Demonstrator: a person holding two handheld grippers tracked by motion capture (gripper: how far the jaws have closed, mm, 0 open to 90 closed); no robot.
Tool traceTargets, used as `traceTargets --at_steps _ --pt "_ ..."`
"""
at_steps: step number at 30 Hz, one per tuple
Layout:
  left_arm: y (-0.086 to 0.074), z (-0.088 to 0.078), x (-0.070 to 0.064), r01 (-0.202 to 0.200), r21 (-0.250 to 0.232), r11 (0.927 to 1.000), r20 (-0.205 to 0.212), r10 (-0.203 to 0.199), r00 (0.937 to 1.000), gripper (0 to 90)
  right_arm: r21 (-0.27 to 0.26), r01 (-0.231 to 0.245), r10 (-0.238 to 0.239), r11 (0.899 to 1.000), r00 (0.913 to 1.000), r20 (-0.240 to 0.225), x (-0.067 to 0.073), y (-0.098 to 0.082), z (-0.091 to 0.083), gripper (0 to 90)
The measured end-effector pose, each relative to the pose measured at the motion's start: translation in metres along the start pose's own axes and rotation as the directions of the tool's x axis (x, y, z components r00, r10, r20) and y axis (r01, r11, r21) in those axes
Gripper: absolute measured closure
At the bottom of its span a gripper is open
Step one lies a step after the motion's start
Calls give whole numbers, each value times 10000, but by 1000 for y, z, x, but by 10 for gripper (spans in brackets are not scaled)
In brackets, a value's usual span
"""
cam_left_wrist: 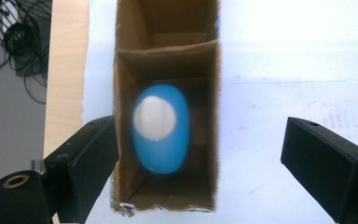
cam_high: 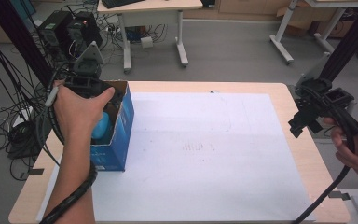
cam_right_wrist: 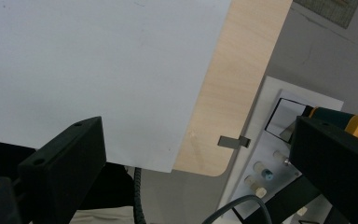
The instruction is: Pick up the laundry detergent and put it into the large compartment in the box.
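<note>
High view: left gripper [cam_high: 89,80] is held over the open box [cam_high: 123,125] at the sheet's [cam_high: 200,154] left edge; right gripper [cam_high: 318,108] is held off the table's [cam_high: 303,149] right edge.
Left gripper view: jaws are spread wide; a blue ball [cam_left_wrist: 161,128] lies in the box [cam_left_wrist: 168,56], between and beyond the fingers [cam_left_wrist: 86,163].
Right gripper view: jaws are spread, nothing between; sheet [cam_right_wrist: 98,70] and table corner [cam_right_wrist: 223,112] lie beyond.

Black blocky tongs [cam_left_wrist: 200,163], grey three-cornered plate [cam_high: 91,52], spiral-wrapped black cable [cam_high: 74,196], bare forearms

blue box [cam_high: 116,135] at left, white sheet [cam_high: 205,149] open
</note>
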State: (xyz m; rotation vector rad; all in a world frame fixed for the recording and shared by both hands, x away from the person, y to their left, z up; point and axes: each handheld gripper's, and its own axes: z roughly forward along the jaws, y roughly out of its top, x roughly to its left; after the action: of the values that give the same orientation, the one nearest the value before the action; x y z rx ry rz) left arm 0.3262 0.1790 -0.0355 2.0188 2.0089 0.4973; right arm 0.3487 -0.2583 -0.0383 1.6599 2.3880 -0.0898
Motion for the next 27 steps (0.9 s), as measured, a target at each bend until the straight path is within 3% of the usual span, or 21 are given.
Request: traceTargets --at_steps 6,15,27 --pt "4 -13 -21 -278 -184 9994 117 280 9995 97 -254 -144 141 9996 9998 -136 -10 -8 -6 33" --pt "19 -9 -54 -793 -151 9967 576 800 9951 92 -242 -278 269 9993 9990 -369 -21 -8 -7 34" --pt "37 6 -74 -1287 187 9915 797 1268 9887 92 -122 -391 384 9992 9980 -500 -30 -3 -1 34"
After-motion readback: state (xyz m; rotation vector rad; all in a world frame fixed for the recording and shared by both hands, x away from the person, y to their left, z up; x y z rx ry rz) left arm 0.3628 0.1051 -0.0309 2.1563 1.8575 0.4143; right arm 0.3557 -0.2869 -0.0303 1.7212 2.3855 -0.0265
